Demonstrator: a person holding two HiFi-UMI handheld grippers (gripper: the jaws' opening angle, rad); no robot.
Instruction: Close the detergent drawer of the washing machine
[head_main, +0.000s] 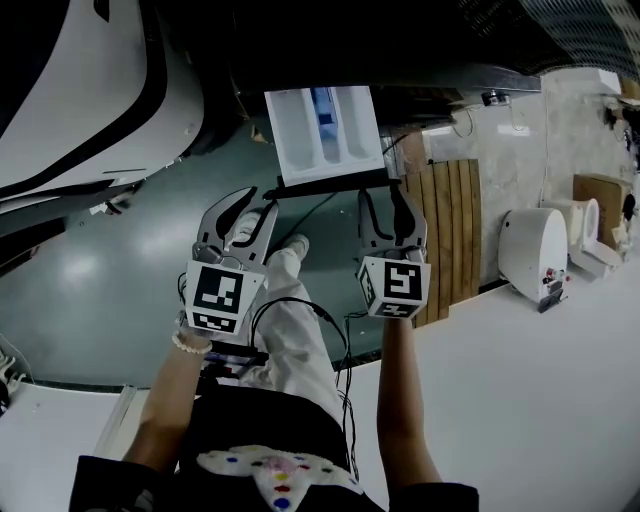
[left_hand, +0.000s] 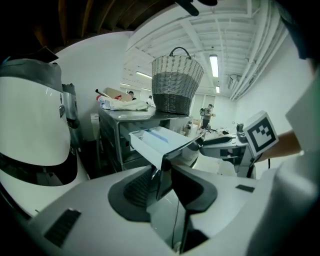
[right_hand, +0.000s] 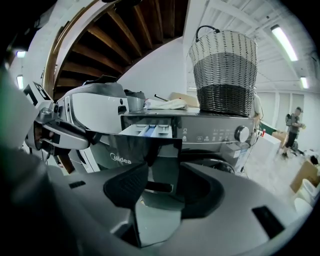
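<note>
— Head view: where's the drawer (head_main: 300, 140)?
— Pulled out of the washer (right_hand: 215, 132), white compartments showing, its dark front panel (head_main: 330, 183) toward the person.
— The left gripper (head_main: 247, 210)?
— Jaws apart. The panel's edge stands between the pads, and neither presses on it.
— The right gripper (head_main: 388, 205)?
— Spread wide too, with the panel's lower edge just ahead of its pads. I can't tell whether they touch. A basket (right_hand: 225, 75) sits on the washer.
</note>
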